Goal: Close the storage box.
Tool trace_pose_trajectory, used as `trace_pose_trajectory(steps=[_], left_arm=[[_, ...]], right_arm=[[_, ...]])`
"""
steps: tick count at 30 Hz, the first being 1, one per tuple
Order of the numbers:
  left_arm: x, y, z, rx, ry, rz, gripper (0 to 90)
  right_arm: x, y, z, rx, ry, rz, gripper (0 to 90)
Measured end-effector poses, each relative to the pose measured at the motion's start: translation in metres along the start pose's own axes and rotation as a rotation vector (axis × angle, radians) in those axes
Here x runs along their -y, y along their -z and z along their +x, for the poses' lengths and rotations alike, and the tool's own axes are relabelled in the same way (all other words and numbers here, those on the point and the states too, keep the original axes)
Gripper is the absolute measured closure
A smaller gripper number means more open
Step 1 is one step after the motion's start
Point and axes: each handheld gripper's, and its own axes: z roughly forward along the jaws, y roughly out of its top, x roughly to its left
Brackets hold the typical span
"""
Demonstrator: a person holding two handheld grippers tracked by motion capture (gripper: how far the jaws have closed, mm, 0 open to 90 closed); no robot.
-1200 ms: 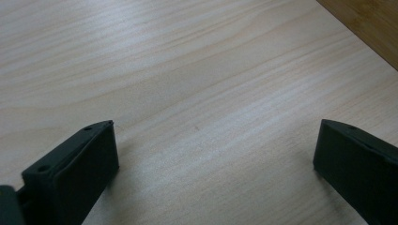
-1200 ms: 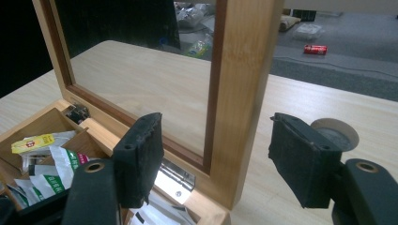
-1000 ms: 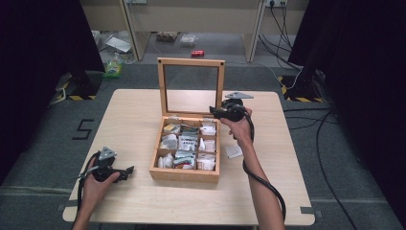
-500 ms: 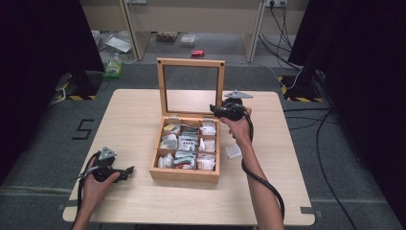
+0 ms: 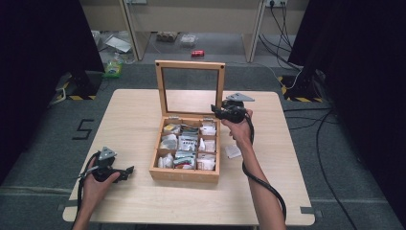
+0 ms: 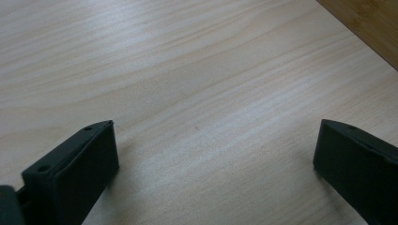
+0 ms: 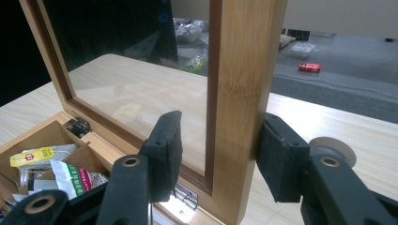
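Wooden and pale, the table [image 5: 143, 115] carried an open box [image 5: 184, 173] near its middle, its compartments packed with small packets [image 5: 187, 143] in white, green and yellow wrappers. The box's lid [image 5: 190, 86], a wooden frame around a clear pane, stood upright at the far side of the box, hinged along the back edge.

At the lid's right-hand side rail was the right gripper [image 5: 215, 111], held in the person's right hand [image 5: 239, 130], just above the back right corner of the box. In the right gripper view the two black jaws straddled that side rail [image 7: 241, 93]: the right pad lay against the rail's outer face, while the left pad stood on the pane side, with a narrow gap visible between it and the wood. The jaws had just been closing around the rail, yet the grip was not complete on both sides.

A small white packet [image 5: 233, 151] lay on the table just right of the box, beside the person's right forearm.

Near the front left corner of the table sat the left gripper [image 5: 125, 171], held in the left hand [image 5: 98, 184], well apart from the box. In its own view the jaws stood wide apart over bare tabletop [image 6: 197, 84], with nothing between them.
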Motion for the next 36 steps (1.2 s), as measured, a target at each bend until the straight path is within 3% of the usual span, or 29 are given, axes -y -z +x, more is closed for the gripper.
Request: trace_pose_trajectory(steps=[22,36], left_arm=[[0.0,0.0,0.0,0.0,0.0,-0.001,0.0],[0.0,0.0,0.0,0.001,0.001,-0.001,0.0]], right_arm=[[0.004,0.019,0.005,-0.037,0.008,-0.019,57.1],[0.002,0.029,0.011,-0.019,0.028,-0.021,57.2]])
